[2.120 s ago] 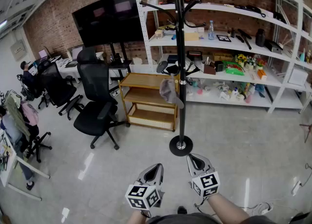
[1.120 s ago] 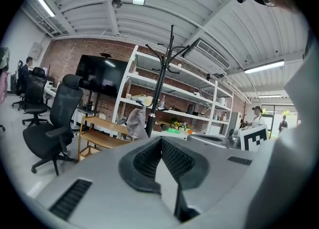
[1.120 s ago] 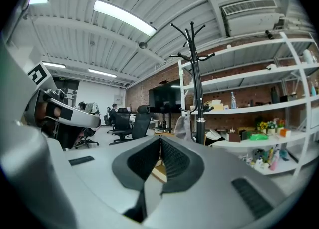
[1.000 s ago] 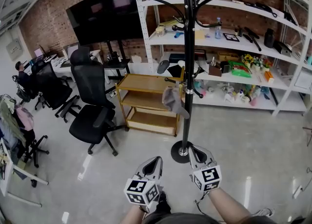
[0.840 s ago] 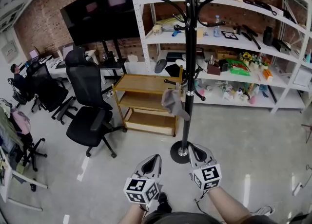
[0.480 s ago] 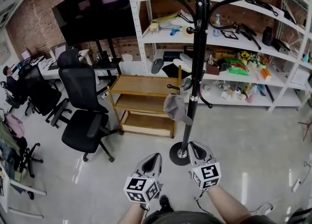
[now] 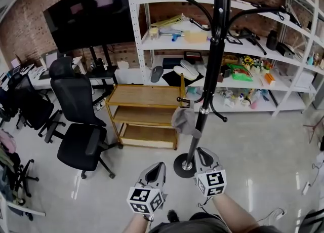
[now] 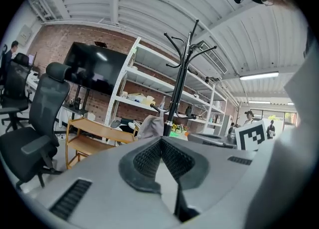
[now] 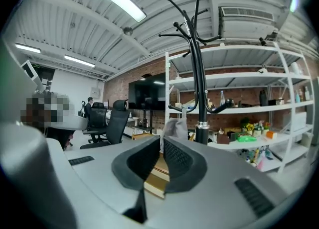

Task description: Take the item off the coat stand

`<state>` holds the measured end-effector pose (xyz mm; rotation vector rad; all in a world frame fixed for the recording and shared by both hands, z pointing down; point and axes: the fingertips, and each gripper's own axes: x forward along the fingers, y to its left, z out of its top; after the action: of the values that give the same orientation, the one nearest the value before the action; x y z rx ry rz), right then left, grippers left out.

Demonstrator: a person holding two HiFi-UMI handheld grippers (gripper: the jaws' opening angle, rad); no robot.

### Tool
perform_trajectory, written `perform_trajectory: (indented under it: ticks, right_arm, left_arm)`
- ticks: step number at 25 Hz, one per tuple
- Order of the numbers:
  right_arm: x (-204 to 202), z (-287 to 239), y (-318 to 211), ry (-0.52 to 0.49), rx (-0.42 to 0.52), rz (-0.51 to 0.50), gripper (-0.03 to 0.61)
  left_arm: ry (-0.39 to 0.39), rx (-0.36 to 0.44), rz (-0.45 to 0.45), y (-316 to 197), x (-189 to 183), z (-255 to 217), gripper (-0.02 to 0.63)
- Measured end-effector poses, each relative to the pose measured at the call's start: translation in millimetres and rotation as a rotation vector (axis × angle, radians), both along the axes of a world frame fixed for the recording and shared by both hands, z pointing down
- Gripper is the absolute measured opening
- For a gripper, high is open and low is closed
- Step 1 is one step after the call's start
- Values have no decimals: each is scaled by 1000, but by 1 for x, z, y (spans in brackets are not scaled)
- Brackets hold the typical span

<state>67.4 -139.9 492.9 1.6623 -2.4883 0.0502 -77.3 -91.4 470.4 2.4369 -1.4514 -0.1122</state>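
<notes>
Left gripper (image 7: 156, 168) and right gripper (image 7: 203, 154) both clenched and empty, well short of the coat stand (image 7: 213, 65), where a grey cap (image 7: 184, 120) hangs on a low hook beside the pole; judged light, soft and limp, best pinched at its lower edge and lifted off the hook.

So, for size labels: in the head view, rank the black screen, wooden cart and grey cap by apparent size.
1. black screen
2. wooden cart, only slightly smaller
3. grey cap, by far smallest
</notes>
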Motion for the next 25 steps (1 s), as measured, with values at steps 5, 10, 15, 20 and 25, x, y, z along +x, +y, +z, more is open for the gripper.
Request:
perform_trajectory:
  ticks: [5,10,15,20,25]
  right_arm:
    - [1,-6,-15,5,14,37,9]
    - [4,2,-40,6,2,49,11]
    - [1,0,-74,4,-28,20,57]
    - [-1,0,-116,33,-35,15,91]
    - [-3,3,-147,79,-50,25,149]
  left_arm:
    - [-14,0,9,-18,-12,1,8]
    - [-21,-1,22,-37,-10,4,8]
    - [-35,1,25,-61,-4,1,8]
    - [-55,15,33,-95,1,-3,8]
    - [-43,7,37,-124,10,-2,8]
